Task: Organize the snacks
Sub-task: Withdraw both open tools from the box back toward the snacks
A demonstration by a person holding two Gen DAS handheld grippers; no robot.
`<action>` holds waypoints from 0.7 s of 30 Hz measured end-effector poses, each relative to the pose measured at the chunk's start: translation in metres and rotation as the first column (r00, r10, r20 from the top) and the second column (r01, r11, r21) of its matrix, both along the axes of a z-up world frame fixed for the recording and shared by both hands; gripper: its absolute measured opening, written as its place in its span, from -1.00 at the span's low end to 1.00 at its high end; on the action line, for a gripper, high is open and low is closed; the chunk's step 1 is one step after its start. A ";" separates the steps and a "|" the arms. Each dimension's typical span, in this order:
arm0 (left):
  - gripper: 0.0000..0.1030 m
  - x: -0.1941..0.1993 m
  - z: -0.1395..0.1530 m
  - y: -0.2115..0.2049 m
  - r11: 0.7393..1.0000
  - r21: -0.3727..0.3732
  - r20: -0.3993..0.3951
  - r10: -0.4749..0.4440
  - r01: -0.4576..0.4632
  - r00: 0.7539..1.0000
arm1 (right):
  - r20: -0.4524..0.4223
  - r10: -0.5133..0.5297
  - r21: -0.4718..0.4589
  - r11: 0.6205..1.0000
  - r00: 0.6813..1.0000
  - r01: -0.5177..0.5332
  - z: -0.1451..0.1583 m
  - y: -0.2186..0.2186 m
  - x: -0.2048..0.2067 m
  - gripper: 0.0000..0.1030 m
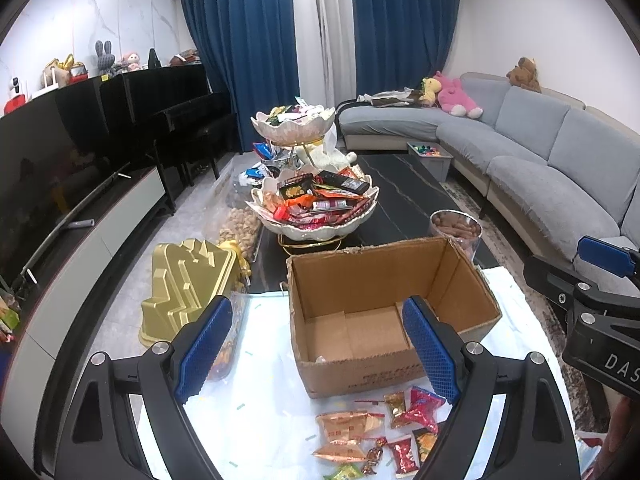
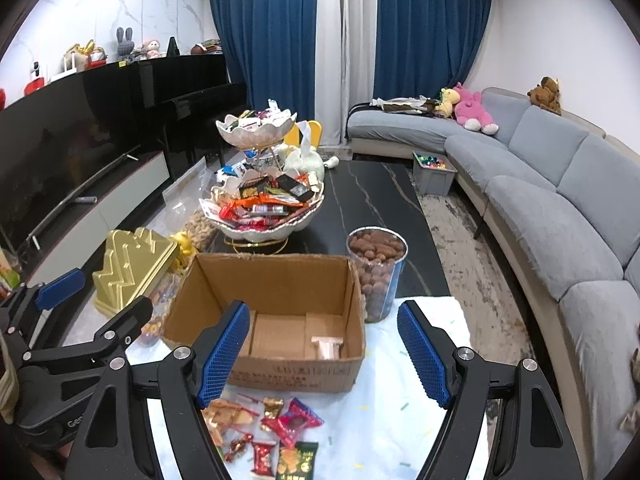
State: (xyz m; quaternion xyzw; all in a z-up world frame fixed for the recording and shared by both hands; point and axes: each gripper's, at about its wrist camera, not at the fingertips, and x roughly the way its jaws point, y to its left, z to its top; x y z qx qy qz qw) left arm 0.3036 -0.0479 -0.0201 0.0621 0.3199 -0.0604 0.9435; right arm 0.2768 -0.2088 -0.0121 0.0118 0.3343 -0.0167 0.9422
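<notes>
An open cardboard box (image 1: 360,280) (image 2: 280,276) stands on a white-covered table; one pale wrapped snack (image 2: 327,347) lies inside. Several small snack packets (image 1: 376,432) (image 2: 276,432) in red, orange and green lie on the cloth in front of the box. My left gripper (image 1: 318,350) is open and empty, above the cloth before the box. My right gripper (image 2: 322,352) is open and empty, over the box's near right corner. Each gripper shows at the edge of the other's view.
A two-tier white dish (image 1: 320,200) (image 2: 264,208) piled with snacks stands behind the box on a dark table. A clear tub of brown nuts (image 2: 376,268) sits right of the box. A gold tin (image 1: 188,284) sits left. A grey sofa (image 1: 540,168) runs along the right.
</notes>
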 end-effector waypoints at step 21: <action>0.70 -0.042 -0.029 0.013 0.999 0.005 0.005 -0.035 0.035 0.999 | -0.031 -0.046 0.014 0.999 0.998 0.047 -0.031 0.008 -0.041 0.50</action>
